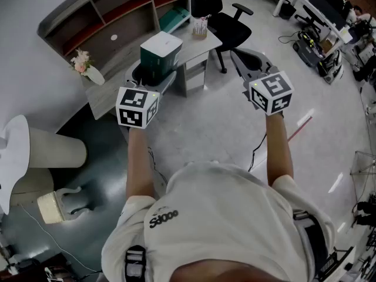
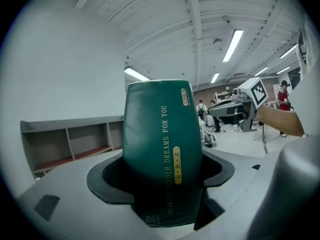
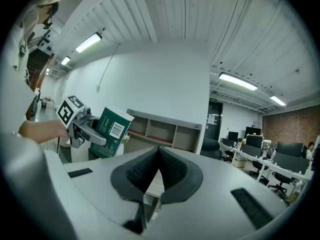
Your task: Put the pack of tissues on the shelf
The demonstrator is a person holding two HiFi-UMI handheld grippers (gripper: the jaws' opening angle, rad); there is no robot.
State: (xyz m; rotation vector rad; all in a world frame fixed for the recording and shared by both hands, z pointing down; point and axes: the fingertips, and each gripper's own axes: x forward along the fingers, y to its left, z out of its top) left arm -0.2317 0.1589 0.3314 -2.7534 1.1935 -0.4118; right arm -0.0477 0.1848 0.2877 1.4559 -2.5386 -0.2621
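Observation:
The pack of tissues (image 1: 161, 49) is a dark green block with a white top and gold print (image 2: 162, 144). My left gripper (image 1: 154, 74) is shut on its lower part, with the wide jaws against both sides, and holds it up in the air. The grey shelf (image 1: 111, 17) with open compartments stands along the wall beyond it, and appears in the left gripper view as the shelf (image 2: 70, 144) left of the pack. My right gripper (image 1: 242, 59) hovers to the right with nothing in it, its jaws shut. In the right gripper view the pack (image 3: 111, 131) is off to the left.
A small grey desk (image 1: 202, 47) with a cup of pens stands just beyond the pack, and a black office chair (image 1: 226, 17) behind it. A vase of flowers (image 1: 87, 67) sits on a low counter at left. Desks and chairs fill the far right.

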